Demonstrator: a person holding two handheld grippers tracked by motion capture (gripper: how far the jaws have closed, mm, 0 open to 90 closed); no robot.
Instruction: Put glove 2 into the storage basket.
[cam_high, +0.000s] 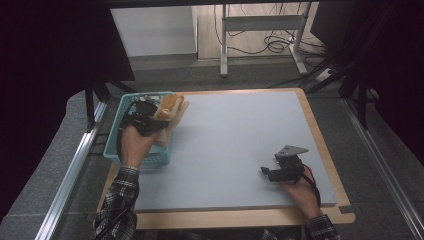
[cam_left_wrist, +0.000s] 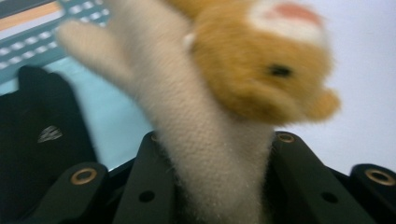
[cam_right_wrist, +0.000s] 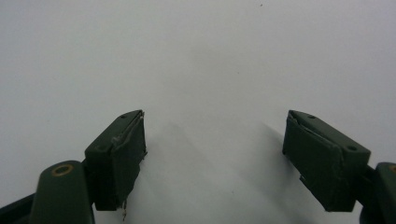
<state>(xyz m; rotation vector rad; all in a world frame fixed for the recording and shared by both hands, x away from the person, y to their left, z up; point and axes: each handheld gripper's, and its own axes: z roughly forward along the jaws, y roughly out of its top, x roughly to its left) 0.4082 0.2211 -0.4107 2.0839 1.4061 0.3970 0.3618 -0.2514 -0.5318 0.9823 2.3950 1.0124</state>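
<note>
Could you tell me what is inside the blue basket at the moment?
The left tool holds a plush toy at the blue basket's far rim. The hand and tool cover most of the inside, so other contents cannot be seen.

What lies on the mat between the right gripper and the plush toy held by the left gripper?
Nothing: in the high view the grey mat is bare from the right gripper to the plush toy at the teal basket.

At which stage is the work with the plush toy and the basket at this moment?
Done: the left gripper is shut on the plush toy, which hangs at the teal basket's right rim. In hand: carrying it; I cannot tell in which direction. Left: setting it down and letting go. The right gripper rests open on the grey mat.
</note>
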